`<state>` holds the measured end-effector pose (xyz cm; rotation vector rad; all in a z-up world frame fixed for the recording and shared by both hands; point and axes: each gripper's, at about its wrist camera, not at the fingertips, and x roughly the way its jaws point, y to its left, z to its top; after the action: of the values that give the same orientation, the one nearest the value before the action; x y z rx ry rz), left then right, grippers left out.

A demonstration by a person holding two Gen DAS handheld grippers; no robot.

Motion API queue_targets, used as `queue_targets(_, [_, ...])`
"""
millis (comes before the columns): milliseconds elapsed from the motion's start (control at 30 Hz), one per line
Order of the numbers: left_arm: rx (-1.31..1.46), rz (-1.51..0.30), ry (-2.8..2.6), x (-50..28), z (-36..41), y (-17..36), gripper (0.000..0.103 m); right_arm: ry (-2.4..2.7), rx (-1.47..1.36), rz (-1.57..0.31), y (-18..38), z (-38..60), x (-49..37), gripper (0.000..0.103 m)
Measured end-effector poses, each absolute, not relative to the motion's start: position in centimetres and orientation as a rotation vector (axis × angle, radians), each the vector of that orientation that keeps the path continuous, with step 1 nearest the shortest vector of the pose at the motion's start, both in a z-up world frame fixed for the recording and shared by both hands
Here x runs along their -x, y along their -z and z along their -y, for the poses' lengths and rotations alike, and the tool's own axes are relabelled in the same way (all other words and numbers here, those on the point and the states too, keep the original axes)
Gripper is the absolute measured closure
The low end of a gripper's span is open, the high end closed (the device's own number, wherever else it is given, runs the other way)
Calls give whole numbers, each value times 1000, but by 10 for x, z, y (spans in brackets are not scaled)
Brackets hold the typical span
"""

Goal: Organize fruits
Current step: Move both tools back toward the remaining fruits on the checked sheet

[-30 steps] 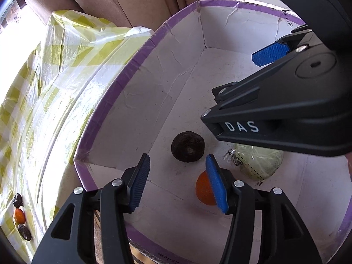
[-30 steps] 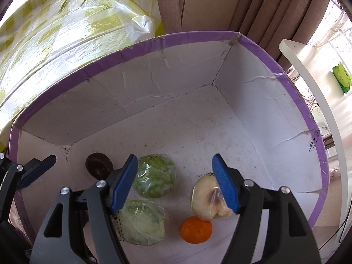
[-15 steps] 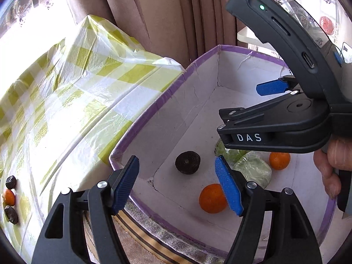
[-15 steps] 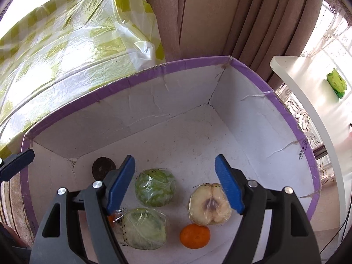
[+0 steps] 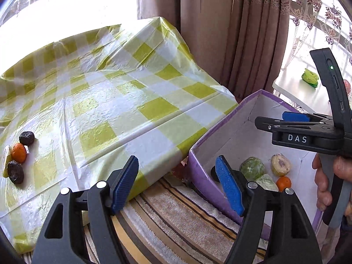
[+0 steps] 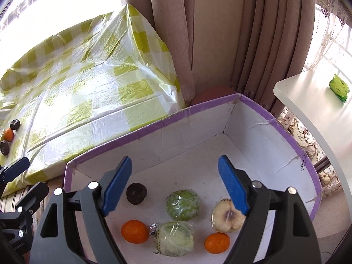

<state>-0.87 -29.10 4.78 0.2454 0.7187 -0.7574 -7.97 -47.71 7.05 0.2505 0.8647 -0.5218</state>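
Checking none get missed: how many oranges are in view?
3. Two lie in the purple-rimmed box: one front left, one front right. One sits on the checked tablecloth between two dark fruits. Others may be hidden.

Six pieces of fruit are lying in the one purple-rimmed cardboard box [image 6: 259, 107]: two oranges, one [image 6: 134, 231] near the box's left wall and one [image 6: 217, 242] towards its right; two green plastic-wrapped fruits, one [image 6: 183, 205] mid-floor and one [image 6: 176, 238] just in front of it; one wrapped halved pale fruit [image 6: 226, 216] by the right wall; and one dark brown round fruit [image 6: 136, 193] near the left wall. Four more pieces are sitting at the left edge of the checked tabletop [image 5: 123, 101]: two dark brown round fruits [image 5: 26, 138] [image 5: 15, 172], one orange [image 5: 19, 153] between them, and one pale yellowish piece [image 5: 8, 155] touching it. Ten pieces are showing in all.
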Motion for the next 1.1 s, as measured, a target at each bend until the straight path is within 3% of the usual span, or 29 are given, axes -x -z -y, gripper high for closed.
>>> queue_targets(767, [109, -702, 346, -56, 67, -62, 33, 308, -92, -858, -80, 364, 29, 23])
queue_targets(1100, [197, -734, 308, -88, 28, -55, 38, 144, -115, -807, -82, 297, -10, 23])
